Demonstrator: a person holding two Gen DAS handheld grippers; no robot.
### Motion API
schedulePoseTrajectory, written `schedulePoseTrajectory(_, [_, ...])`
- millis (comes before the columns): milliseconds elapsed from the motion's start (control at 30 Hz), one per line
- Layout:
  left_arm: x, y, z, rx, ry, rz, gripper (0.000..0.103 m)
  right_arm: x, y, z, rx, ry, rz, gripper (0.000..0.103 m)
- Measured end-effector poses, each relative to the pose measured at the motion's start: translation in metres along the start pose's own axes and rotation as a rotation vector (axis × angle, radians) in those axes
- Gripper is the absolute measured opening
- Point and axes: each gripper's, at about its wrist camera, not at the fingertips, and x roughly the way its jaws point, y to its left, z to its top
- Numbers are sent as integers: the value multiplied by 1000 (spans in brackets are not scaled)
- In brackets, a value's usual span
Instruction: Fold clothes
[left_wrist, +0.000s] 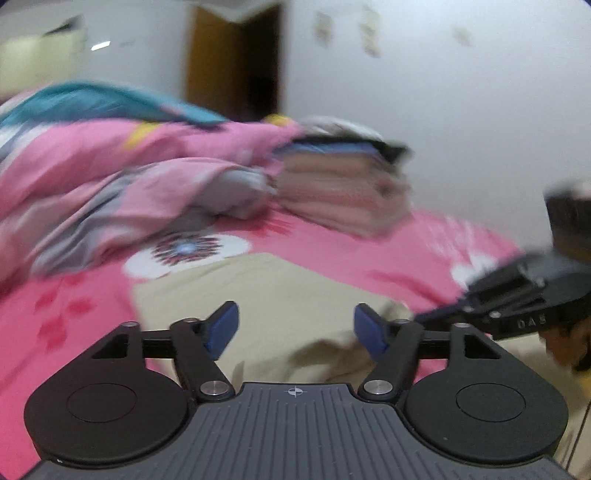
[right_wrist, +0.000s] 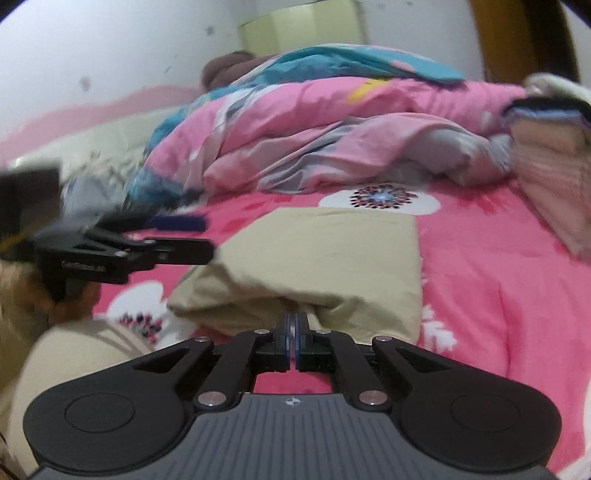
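1. Beige garment (right_wrist: 325, 258): partly folded, on pink bedsheet (right_wrist: 498, 314), in front of rumpled quilt (right_wrist: 295, 140).
2. Right claw (right_wrist: 294, 332): pinched shut on garment's near edge.
3. Left claw (left_wrist: 295, 328): wide, nothing between blue pads (left_wrist: 221, 332), above garment.
4. Risk: one-sided pull likely skews fold; thin pinch may slip.
5. Folded stack (left_wrist: 343, 184): right of quilt.
6. Containers: none visible.

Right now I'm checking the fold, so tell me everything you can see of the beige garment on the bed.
The beige garment looks like soft, plain woven cloth, partly folded into a rough rectangle with a doubled, puffy near edge. It lies on the pink floral bedsheet, in front of the rumpled quilt. The right claw is shut at its near edge, apparently pinching it. The left claw is open above it, holding nothing.
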Motion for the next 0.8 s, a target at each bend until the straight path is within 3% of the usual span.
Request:
schedulePoseTrajectory(133, [32, -20, 5, 180, 129, 2, 71, 13, -2, -6, -5, 28, -29, 2])
schedulePoseTrajectory(300, [55, -26, 1, 237, 212, -14, 70, 34, -7, -15, -17, 52, -94, 1])
schedulePoseTrajectory(467, [66, -35, 0, 301, 239, -1, 69, 33, -16, -21, 45, 6, -75, 1])
schedulePoseTrajectory(633, [74, -35, 2, 308, 245, -9, 69, 1, -31, -15, 62, -128, -52, 2])
schedulePoseTrajectory(667, [76, -35, 3, 309, 245, -12, 69, -3, -34, -13, 45, -143, -69, 6])
schedulePoseTrajectory(767, [80, -38, 4, 321, 237, -14, 69, -4, -35, -11, -32, -120, -126, 38])
schedulePoseTrajectory(800, [81, -39, 5, 326, 234, -13, 69, -2, -35, -12, -45, -107, -139, 41])
